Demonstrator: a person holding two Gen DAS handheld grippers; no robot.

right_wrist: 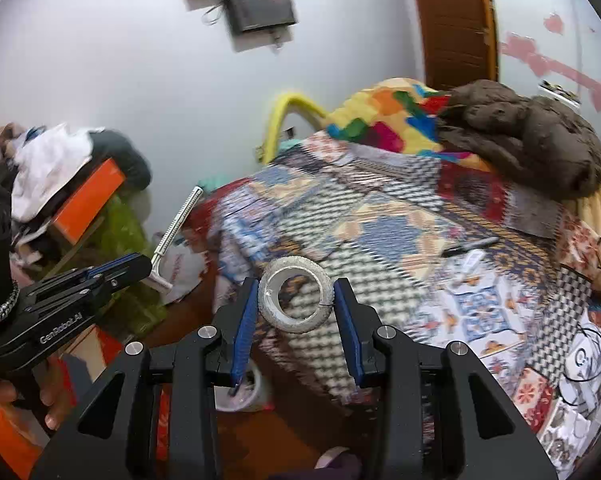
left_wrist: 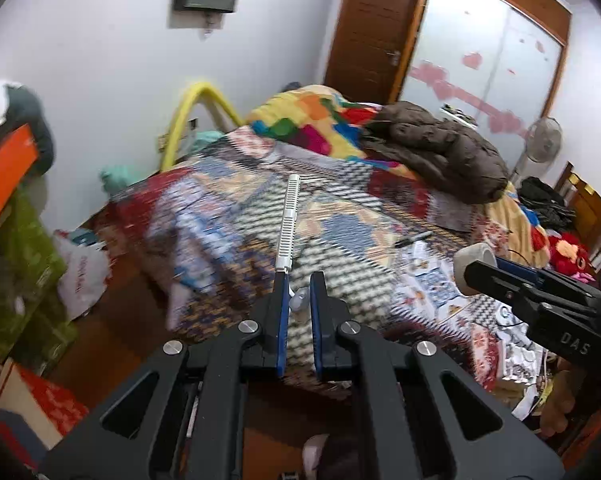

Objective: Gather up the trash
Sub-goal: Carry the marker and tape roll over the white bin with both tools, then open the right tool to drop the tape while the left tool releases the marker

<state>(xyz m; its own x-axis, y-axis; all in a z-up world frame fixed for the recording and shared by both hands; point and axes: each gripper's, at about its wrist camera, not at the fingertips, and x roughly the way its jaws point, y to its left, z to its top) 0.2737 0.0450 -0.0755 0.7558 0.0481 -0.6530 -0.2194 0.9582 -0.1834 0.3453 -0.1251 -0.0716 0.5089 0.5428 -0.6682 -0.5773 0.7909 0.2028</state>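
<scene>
My left gripper is shut on a white disposable razor, whose ribbed handle sticks up and forward past the fingertips. The right wrist view shows that same left gripper at the left edge, with the razor slanting up from its tip. My right gripper is shut on a greyish-white tape roll, pinched across its width with the hole facing the camera. In the left wrist view the right gripper comes in from the right with the roll. Both grippers hang over the near corner of the bed.
A bed with a patterned blanket fills the middle; a brown jacket and a black marker lie on it. A white plastic bag sits on the wooden floor at the left. A white round container stands below my right gripper.
</scene>
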